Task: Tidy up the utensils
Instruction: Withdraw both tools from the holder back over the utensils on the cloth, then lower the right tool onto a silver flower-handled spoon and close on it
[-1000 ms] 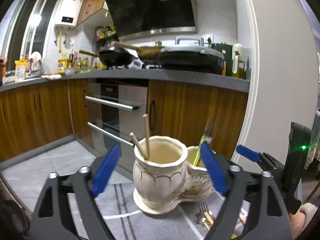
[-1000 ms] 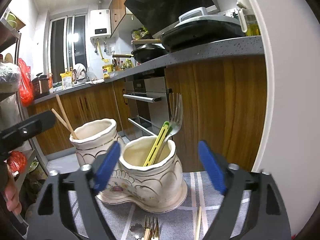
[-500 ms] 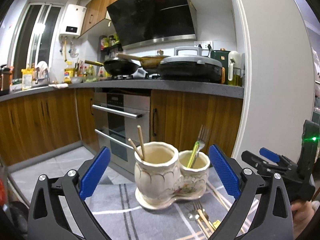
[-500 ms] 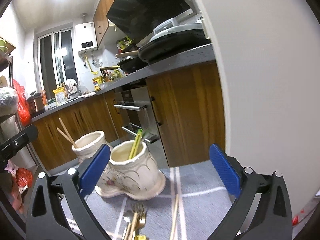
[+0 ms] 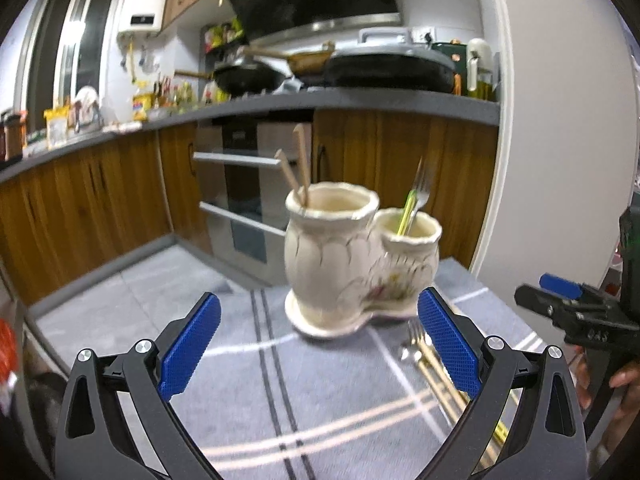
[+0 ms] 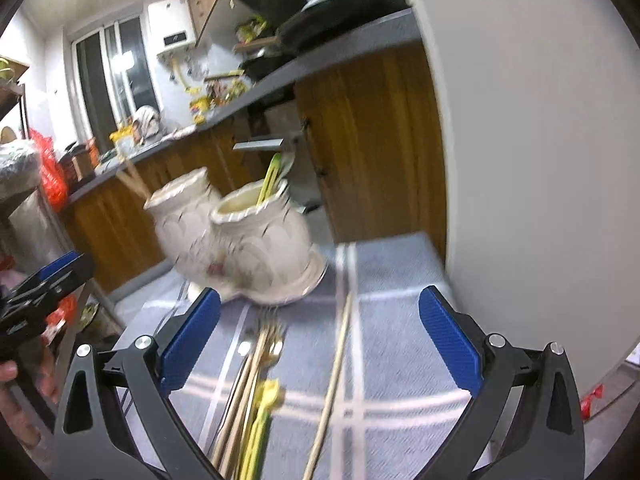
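Observation:
A cream ceramic double-cup holder [image 5: 352,256] stands on the grey striped cloth [image 5: 320,400]; it also shows in the right wrist view [image 6: 240,240]. Its taller cup holds two wooden chopsticks [image 5: 298,168]; its smaller cup holds a fork with a yellow-green handle [image 5: 414,200]. Loose forks and chopsticks [image 6: 256,384] lie on the cloth in front of my right gripper [image 6: 318,344], with a single chopstick [image 6: 334,376] beside them. My left gripper [image 5: 318,344] is open and empty, short of the holder. My right gripper is open and empty above the loose utensils.
A white wall [image 6: 520,120] stands close on the right. Wooden kitchen cabinets and an oven [image 5: 240,184] lie beyond the table's far edge. A shelf with red bags [image 6: 48,176] is at the left in the right wrist view.
Both grippers have pulled back from the holder and risen, tilting down toward the cloth. The loose utensils have come into fuller view. Both stay open.

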A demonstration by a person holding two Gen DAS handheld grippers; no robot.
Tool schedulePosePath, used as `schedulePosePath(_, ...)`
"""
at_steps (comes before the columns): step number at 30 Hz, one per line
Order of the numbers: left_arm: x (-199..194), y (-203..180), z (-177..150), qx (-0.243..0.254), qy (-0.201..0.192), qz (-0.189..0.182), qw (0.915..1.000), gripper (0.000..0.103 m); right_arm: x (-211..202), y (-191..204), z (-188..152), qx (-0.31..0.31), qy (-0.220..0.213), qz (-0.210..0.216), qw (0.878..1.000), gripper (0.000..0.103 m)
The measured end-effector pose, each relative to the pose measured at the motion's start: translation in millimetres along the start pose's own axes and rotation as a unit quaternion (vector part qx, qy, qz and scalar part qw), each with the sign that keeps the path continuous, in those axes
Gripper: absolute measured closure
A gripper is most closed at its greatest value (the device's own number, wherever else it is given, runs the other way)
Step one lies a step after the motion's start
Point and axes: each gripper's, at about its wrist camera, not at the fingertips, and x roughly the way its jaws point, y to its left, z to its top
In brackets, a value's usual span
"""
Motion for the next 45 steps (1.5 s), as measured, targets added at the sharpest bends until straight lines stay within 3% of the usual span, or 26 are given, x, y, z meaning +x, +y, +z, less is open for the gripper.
schedulePosePath(10,9.8,15.4,-24.8,-0.037,0.045,-0.015,0.9982,0.005,7.8,55.3,-42.1,-0.09,0.075,0.022,0.993,0.005)
schedulePosePath(12,10.4,17.5,-26.6,-0.044,0.041,-0.017,0.998,0.005,10.0,68.9,-49.2,-0.108,0.087,0.025,0.99,0.01)
schedulePosePath(15,14.5,21.4,-28.8,-0.056,0.043,-0.024,0.9972,0.005,16.9,81.4,-55.7,-0.121,0.103,0.019,0.987,0.031)
schedulePosePath(17,16.2,24.0,-30.4,-0.063,0.04,-0.031,0.9968,0.005,23.1,85.9,-55.6,-0.122,0.116,0.012,0.986,0.055)
schedulePosePath(20,14.8,23.3,-29.6,-0.055,0.029,-0.032,0.9976,0.005,31.3,90.0,-56.4,-0.112,0.132,0.008,0.985,0.078)
schedulePosePath(22,14.3,21.3,-30.5,-0.042,0.022,-0.029,0.9984,0.005,38.2,92.0,-55.9,-0.11,0.14,0.004,0.984,0.083)
schedulePosePath(31,17.9,32.0,-32.7,-0.057,0.022,-0.061,0.9963,0.005,54.6,98.7,-59.0,-0.116,0.153,-0.049,0.98,0.087)
schedulePosePath(40,15.7,42.2,-34.1,-0.062,0.019,-0.062,0.996,0.005,70.0,99.9,-54.9,-0.118,0.167,-0.066,0.977,0.087)
schedulePosePath(45,14.4,44.3,-33.9,-0.064,0.017,-0.061,0.996,0.005,76.8,103.1,-50.0,-0.129,0.173,-0.064,0.974,0.099)
